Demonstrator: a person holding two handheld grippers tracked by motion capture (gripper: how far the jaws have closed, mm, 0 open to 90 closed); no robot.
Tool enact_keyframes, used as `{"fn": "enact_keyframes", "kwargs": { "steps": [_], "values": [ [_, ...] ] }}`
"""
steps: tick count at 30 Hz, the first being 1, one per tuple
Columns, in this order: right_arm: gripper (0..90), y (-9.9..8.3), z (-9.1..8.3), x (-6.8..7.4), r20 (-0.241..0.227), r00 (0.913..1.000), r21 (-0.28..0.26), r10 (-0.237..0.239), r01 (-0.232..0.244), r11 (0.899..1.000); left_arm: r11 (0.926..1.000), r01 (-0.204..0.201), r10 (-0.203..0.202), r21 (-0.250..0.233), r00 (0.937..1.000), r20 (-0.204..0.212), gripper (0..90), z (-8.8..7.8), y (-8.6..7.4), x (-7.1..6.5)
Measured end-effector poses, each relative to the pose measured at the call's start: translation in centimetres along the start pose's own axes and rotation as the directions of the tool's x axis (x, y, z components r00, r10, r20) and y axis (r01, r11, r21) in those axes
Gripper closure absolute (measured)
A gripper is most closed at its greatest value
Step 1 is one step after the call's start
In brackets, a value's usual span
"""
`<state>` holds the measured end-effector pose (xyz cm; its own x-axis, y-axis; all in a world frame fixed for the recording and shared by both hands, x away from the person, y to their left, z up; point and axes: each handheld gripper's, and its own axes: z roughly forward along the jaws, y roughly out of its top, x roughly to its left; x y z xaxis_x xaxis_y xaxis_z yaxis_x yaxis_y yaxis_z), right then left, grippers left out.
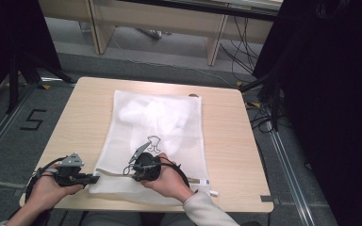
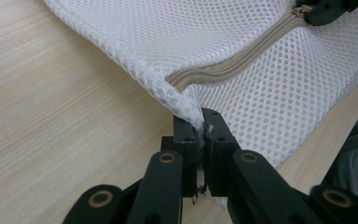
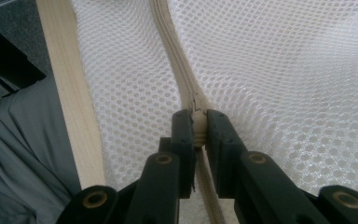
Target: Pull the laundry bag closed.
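On the wooden table [image 1: 75,122] lies a white mesh laundry bag [image 1: 169,117], flat, soft white contents dim inside toward its far end. Beige zipper [image 2: 242,58] runs along the bag's near edge, by the person's side. Left gripper [image 2: 201,125]: jaws closed tight on the bag's near-left corner, mesh pinched between the pads — likely an anchor so the fabric stays taut. Right gripper [image 3: 199,122]: jaws clamped on the zipper line, apparently on the slider; the pull itself is too hidden to confirm. Judged: zipper is being worked against the held corner.
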<state>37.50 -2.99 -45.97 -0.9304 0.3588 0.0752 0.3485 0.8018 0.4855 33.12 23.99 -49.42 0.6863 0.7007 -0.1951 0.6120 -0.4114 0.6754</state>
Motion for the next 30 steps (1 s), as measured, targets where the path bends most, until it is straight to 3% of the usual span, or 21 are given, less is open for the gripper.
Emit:
{"fn": "enact_keyframes", "kwargs": {
  "steps": [30],
  "values": [
    [82.4, -0.57, -0.90, -0.39, 0.004, 0.9999, 0.002, 0.010, -0.010, 1.000, 1.0000, -0.001, 0.001, 0.002, 1.0000, 0.000, 84.6, -0.02, 0.00, 0.00]
  ]
}}
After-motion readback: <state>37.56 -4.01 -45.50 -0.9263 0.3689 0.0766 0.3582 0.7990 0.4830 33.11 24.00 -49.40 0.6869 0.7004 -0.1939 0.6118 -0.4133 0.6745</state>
